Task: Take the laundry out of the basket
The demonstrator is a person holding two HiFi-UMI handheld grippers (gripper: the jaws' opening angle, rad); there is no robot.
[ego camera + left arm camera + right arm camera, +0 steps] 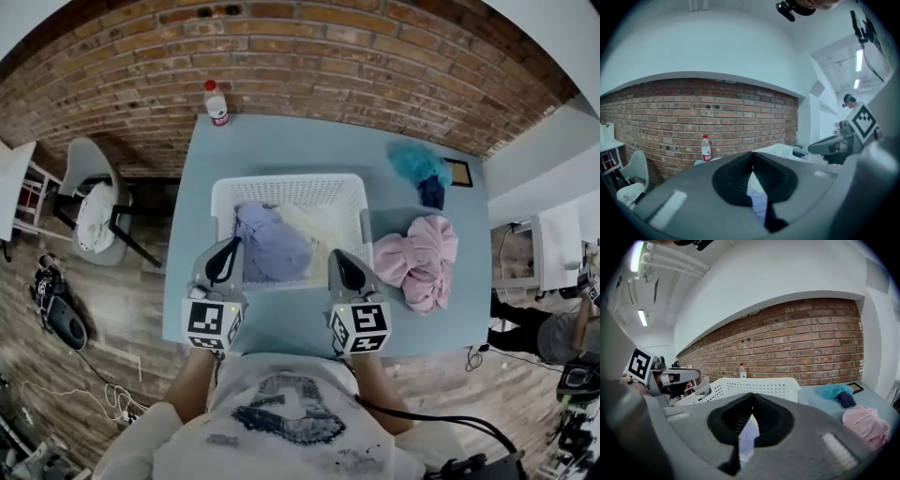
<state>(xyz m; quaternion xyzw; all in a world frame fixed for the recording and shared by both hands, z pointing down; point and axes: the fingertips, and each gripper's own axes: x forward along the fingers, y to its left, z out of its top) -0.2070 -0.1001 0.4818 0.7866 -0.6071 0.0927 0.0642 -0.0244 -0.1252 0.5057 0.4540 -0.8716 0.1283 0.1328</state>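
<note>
A white laundry basket (292,182) stands in the middle of the light blue table (281,141). In it lie a lavender garment (270,246) and a cream one (317,230). My left gripper (228,247) hovers at the basket's near left corner and my right gripper (339,260) at its near right corner. Both are shut with nothing between the jaws. In the left gripper view the jaws (751,157) meet over the lavender cloth (757,202). From the right gripper (751,398) the basket (757,387) shows ahead.
A pink garment (418,259) lies on the table right of the basket. A teal one (416,161) and a dark blue one (431,192) lie behind it, by a small frame (459,172). A bottle (217,103) stands at the far edge. A chair (89,202) stands at the left.
</note>
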